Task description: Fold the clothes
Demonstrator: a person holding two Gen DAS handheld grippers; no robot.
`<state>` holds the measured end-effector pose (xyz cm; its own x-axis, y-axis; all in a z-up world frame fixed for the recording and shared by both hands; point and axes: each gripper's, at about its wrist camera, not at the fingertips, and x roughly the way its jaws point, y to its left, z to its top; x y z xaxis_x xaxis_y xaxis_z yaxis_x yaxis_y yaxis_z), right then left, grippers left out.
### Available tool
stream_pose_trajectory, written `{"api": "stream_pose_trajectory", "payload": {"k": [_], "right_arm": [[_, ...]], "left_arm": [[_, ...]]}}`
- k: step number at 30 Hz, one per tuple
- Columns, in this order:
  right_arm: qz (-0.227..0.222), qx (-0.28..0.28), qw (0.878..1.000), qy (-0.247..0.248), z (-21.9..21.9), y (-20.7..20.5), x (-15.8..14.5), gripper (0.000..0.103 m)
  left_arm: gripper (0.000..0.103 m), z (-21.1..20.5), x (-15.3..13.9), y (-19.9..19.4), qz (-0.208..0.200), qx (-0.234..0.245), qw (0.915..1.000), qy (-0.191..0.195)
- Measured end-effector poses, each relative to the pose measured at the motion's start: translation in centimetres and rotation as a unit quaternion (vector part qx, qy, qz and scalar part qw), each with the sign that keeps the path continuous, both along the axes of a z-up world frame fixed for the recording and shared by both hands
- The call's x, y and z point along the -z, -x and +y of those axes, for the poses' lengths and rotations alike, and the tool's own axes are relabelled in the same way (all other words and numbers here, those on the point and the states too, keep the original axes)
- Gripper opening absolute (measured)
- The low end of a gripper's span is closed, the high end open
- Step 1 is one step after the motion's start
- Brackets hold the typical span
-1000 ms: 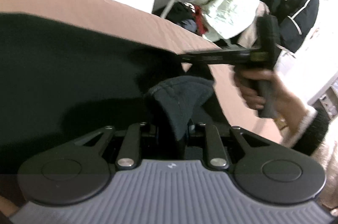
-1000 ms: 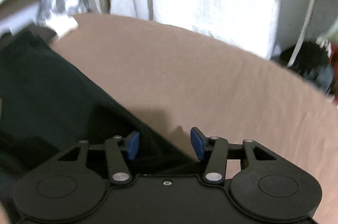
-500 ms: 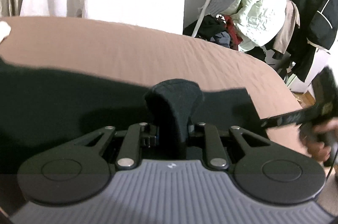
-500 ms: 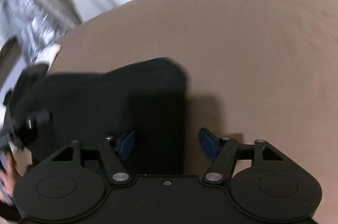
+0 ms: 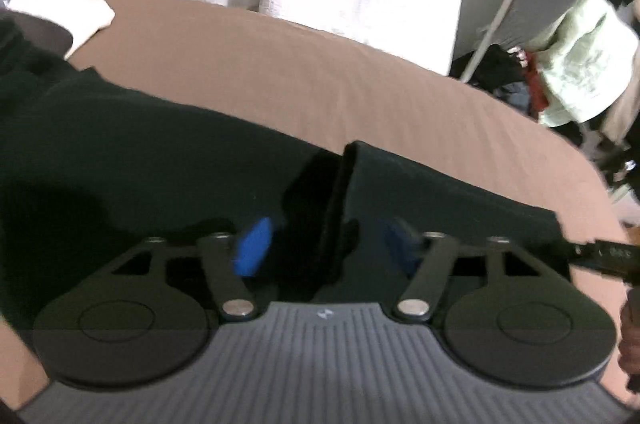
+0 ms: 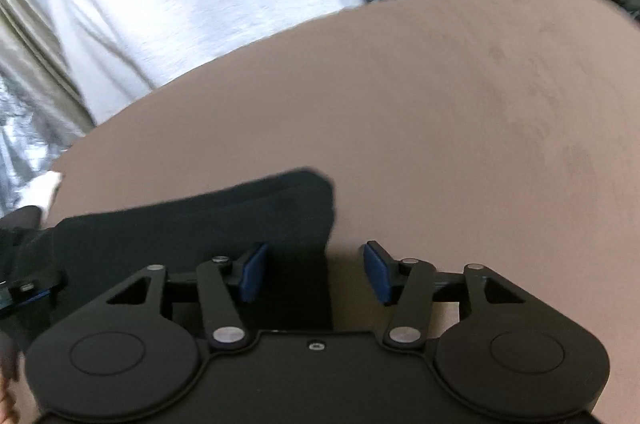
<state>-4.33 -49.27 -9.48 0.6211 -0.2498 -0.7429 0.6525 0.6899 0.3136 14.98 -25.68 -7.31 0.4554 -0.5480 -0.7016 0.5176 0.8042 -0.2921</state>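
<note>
With the dark garment (image 5: 160,160) spread across the lower left of the brown bed (image 5: 320,72), the left tongs (image 5: 326,248) are opening off its upright ridge and the right tongs (image 6: 316,274) (closing, 2 pads not yet touching cloth) should bite its edge squarely.

Left gripper (image 5: 326,248) angled downward, jaws opening, blue pads apart with a fold of dark cloth (image 5: 340,184) standing between. Right gripper (image 6: 314,274) angled downward, jaws closing, pads still apart.
</note>
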Motion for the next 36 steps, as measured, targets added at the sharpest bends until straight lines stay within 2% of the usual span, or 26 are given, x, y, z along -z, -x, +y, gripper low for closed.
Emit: {"api": "stream_pose_trajectory", "payload": {"k": [3,5,6,9,11,14,16,19,22,25,28,29,31,35,36], "right_arm": [[-0.006,-0.020,0.993,0.117,3.7,0.4,-2.8,0.060],[-0.033,-0.095,0.987,0.127,6.7,0.1,-3.5,0.060],[-0.046,-0.134,0.982,0.126,8.1,-0.1,-3.8,0.060],[-0.069,-0.252,0.963,0.064,12.7,-1.3,-3.1,0.060],[-0.053,-0.279,0.955,0.081,15.9,-2.6,-2.3,0.061],[-0.015,-0.288,0.952,0.101,18.8,-5.5,-0.3,0.061],[-0.004,-0.311,0.948,0.070,20.7,-5.9,1.1,0.062],[0.008,-0.364,0.931,0.035,23.8,-6.1,2.6,0.062],[0.032,-0.435,0.884,0.169,28.2,-5.2,2.7,0.062],[0.026,-0.440,0.874,0.203,28.8,-4.5,2.9,0.062],[-0.027,-0.450,0.874,0.179,28.3,-3.3,1.3,0.060],[-0.046,-0.445,0.878,0.170,28.3,-3.4,0.6,0.060],[-0.076,-0.428,0.886,0.159,28.2,-3.1,-0.3,0.063],[-0.094,-0.369,0.916,0.124,27.1,-4.1,-0.6,0.064],[-0.095,-0.356,0.922,0.115,26.8,-4.5,-0.5,0.064]], "left_arm": [[0.075,1.5,1.0,1.1,0.026,0.020,0.9986,-0.041],[0.075,2.5,2.5,2.0,0.054,0.045,0.9948,-0.074],[0.075,3.2,2.9,2.6,0.053,0.058,0.9935,-0.083],[0.078,5.8,3.0,3.9,0.025,0.083,0.9924,-0.087],[0.084,7.3,2.7,4.1,0.023,0.068,0.9940,-0.083],[0.084,9.1,2.6,3.9,0.039,0.044,0.9971,-0.048],[0.084,10.0,2.7,4.1,0.045,0.035,0.9978,-0.033],[0.084,11.2,2.6,4.6,0.045,0.029,0.9984,-0.019],[0.084,12.7,2.1,4.6,0.044,0.014,0.9988,-0.018],[0.084,14.9,1.2,3.7,0.047,-0.017,0.9987,-0.013],[0.084,18.4,-0.1,2.5,0.027,-0.050,0.9984,0.005],[0.084,19.5,-0.8,2.4,-0.012,-0.079,0.9968,-0.003],[0.084,21.7,-2.2,2.1,-0.083,-0.139,0.9866,-0.018],[0.084,26.5,-2.9,-0.9,-0.074,-0.187,0.9776,0.064],[0.084,27.0,-2.3,-1.9,-0.064,-0.190,0.9770,0.074]]}}
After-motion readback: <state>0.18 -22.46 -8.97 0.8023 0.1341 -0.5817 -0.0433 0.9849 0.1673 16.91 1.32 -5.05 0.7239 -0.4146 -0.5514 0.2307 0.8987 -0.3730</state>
